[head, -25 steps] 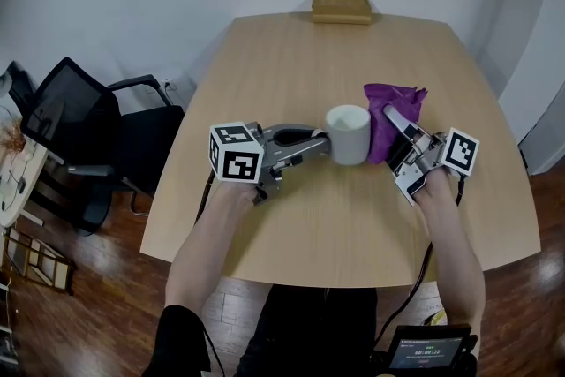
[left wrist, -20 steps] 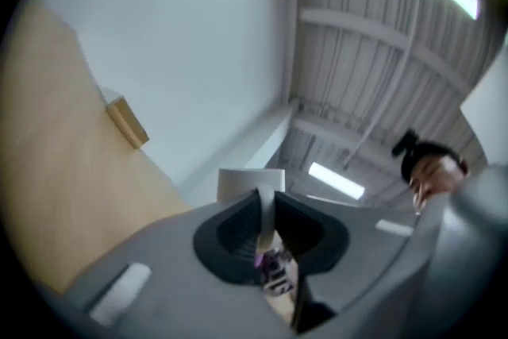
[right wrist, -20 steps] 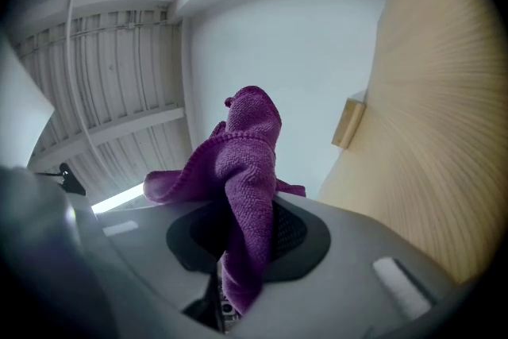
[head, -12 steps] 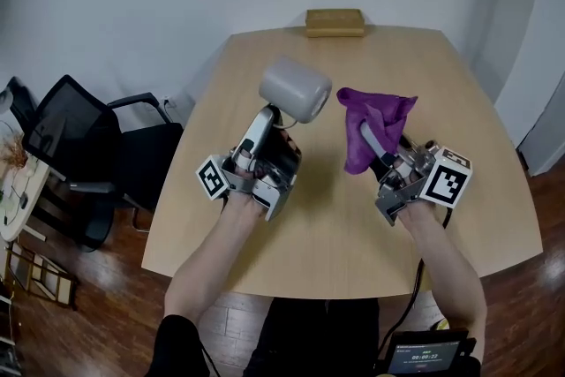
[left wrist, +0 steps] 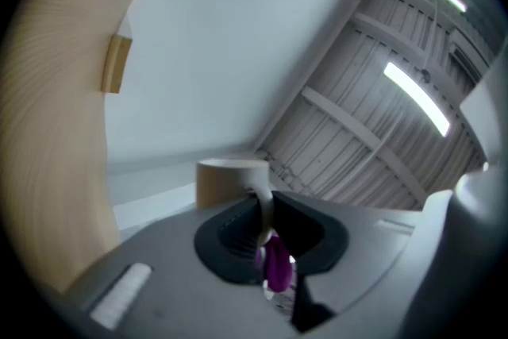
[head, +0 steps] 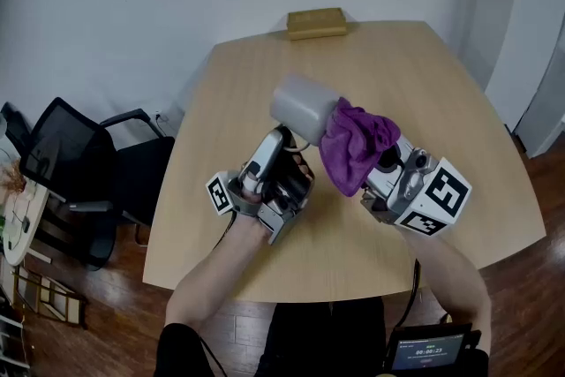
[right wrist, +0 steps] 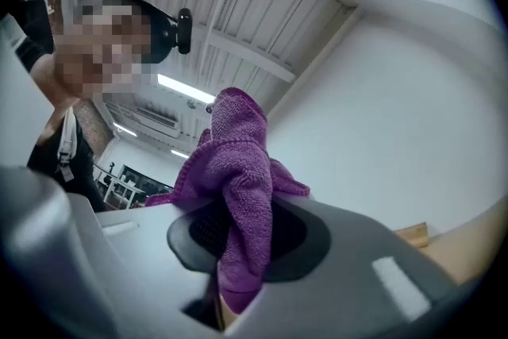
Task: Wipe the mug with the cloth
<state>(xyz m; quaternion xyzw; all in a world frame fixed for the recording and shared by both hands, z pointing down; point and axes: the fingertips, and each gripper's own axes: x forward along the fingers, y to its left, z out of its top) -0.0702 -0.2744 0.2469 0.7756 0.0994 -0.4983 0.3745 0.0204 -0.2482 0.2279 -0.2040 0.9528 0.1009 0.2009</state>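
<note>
**Mug and cloth meeting above the table**

I am gripping the handle (left wrist: 266,206) of the mug (head: 303,108) in my left tongs (head: 286,137), whose jaws have just been tightening. I am holding it tipped sideways above the table (head: 441,84). My right tongs (head: 381,165) are clamping the purple cloth (head: 353,146), which is touching the mug's side.

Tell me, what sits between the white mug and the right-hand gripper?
The purple cloth, clamped in the right gripper, bunches up against the mug. The head view shows it.
</note>
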